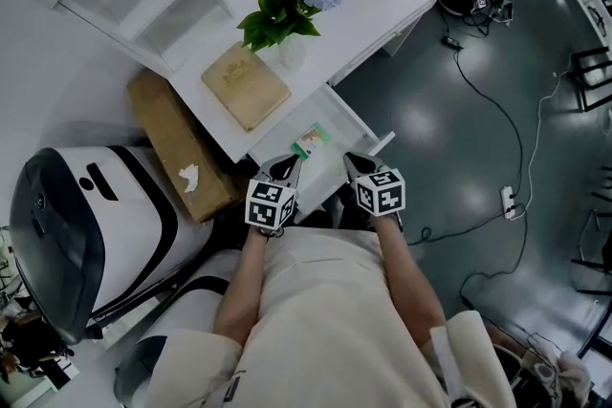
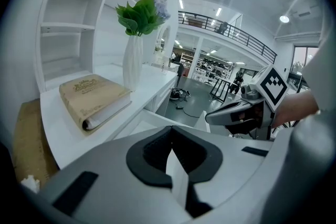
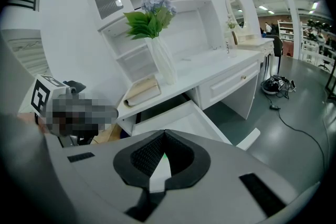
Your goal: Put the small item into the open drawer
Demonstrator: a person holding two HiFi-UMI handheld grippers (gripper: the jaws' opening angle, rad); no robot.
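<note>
Small green-and-white item [image 1: 311, 140]: lying inside open white drawer [image 1: 346, 121]. Left gripper [image 1: 286, 167] and right gripper [image 1: 357, 161]: jaws together, empty, just above drawer front.

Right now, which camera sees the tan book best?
The left gripper view. There the tan book lies close and large, and you can see its cover and its page edge. The head view shows the book from above, smaller, cover only. The right gripper view shows it small and side-on.

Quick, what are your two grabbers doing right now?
Left gripper: closed, holding nothing.
Right gripper: closed, holding nothing.
</note>
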